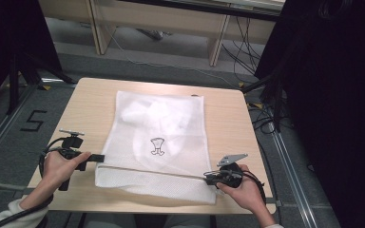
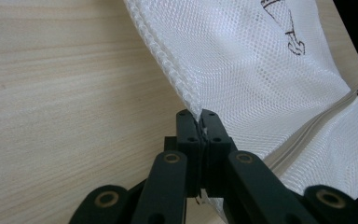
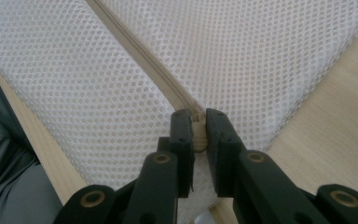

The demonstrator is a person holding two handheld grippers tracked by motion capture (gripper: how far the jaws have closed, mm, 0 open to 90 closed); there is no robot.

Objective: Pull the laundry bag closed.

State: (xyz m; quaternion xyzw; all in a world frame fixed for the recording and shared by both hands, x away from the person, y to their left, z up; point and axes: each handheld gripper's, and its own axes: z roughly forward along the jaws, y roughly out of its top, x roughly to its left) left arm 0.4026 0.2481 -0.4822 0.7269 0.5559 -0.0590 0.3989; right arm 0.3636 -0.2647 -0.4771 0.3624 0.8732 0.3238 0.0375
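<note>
A white mesh laundry bag [image 1: 157, 142] lies flat on my light wooden desk [image 1: 83, 102], its zipper [image 1: 157, 172] running across the end nearest me. Through the mesh I can make out a pale, crumpled white item [image 1: 145, 111] inside, bunched toward the far end; I cannot tell what it is. A small black drawn emblem [image 1: 157, 146] sits near the middle of the bag.

My left hand-held gripper [image 1: 100, 157] is clamped on the bag's left edge; in the left gripper view its jaws are pressed together on the stitched seam [image 2: 177, 77], with the mesh rising away from them and the bare desk to the side.

My right hand-held gripper [image 1: 208, 178] is at the zipper's right end, near the bag's corner closest to me. In the right gripper view its jaws are pinched on the zipper pull [image 3: 196, 122], the cream zipper tape running away from them between two mesh panels.
</note>
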